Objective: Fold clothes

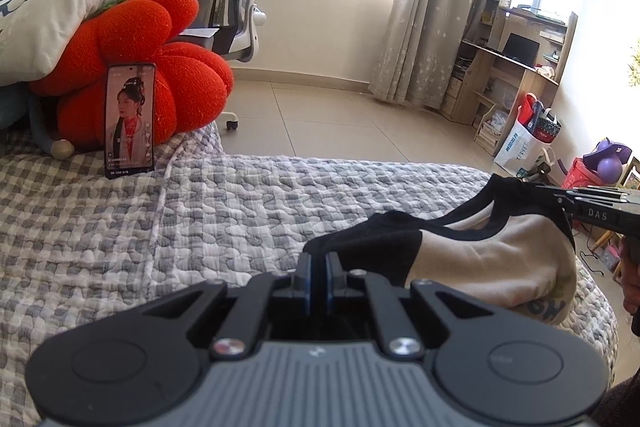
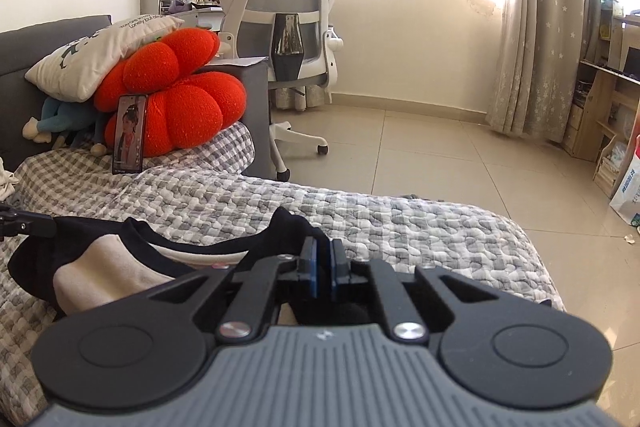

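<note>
Left wrist view: left claw (image 1: pixel 319 259) has its jaws together, pinched on the black sleeve edge of the shirt (image 1: pixel 480 263). The shirt, cream body with black sleeves and collar, lies bunched on the bed (image 1: pixel 224 211) near its right side. Right claw (image 1: pixel 560 201) comes in from the right, clamped on the black collar/shoulder cloth, which is pulled taut and raised off the quilt. A phone (image 1: pixel 130 119) leans on a red cushion (image 1: pixel 160 67) at the bed's far left, well apart from the shirt.

Right wrist view: right claw (image 2: pixel 323 259) jaws together with black fabric pinched between them. The shirt (image 2: pixel 104 275) spreads to the left; the left claw (image 2: pixel 24 223) shows at the frame edge, holding the far black edge.

Step, as judged: both corners gripped, garment being lifted to spread or start a fold. Next move likely calls for raising both hands evenly, keeping the cloth taut, then laying it flat on the bed.
</note>
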Motion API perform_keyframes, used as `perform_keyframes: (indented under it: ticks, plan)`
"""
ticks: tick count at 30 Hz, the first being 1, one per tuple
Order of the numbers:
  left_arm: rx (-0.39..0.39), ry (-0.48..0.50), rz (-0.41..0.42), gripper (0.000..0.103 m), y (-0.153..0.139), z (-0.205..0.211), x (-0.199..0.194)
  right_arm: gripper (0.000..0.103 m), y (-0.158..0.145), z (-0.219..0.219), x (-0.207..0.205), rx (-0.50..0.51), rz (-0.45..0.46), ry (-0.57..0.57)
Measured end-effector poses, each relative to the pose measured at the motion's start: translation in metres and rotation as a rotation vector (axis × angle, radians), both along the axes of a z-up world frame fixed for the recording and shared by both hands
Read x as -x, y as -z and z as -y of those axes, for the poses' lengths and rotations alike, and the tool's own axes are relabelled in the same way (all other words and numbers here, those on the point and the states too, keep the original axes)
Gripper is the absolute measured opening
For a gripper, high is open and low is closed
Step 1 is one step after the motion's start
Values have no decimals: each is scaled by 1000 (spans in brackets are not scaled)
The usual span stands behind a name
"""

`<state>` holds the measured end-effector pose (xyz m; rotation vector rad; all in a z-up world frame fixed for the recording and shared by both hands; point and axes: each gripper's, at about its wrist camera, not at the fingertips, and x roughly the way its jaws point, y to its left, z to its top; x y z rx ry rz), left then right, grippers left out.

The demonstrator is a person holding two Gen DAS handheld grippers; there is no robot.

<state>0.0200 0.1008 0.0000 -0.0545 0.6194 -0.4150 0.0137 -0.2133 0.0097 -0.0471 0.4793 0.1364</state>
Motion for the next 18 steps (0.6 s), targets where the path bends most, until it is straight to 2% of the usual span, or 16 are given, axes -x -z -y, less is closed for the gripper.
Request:
perform_keyframes:
  ticks: [6, 18]
  plan:
    - [-21, -35, 49, 7, -3, 5, -20, 8, -2, 0, -24, 6, 23, 36]
    - [-92, -44, 105, 7, 14, 36, -79, 8, 16, 6, -79, 53, 39, 114]
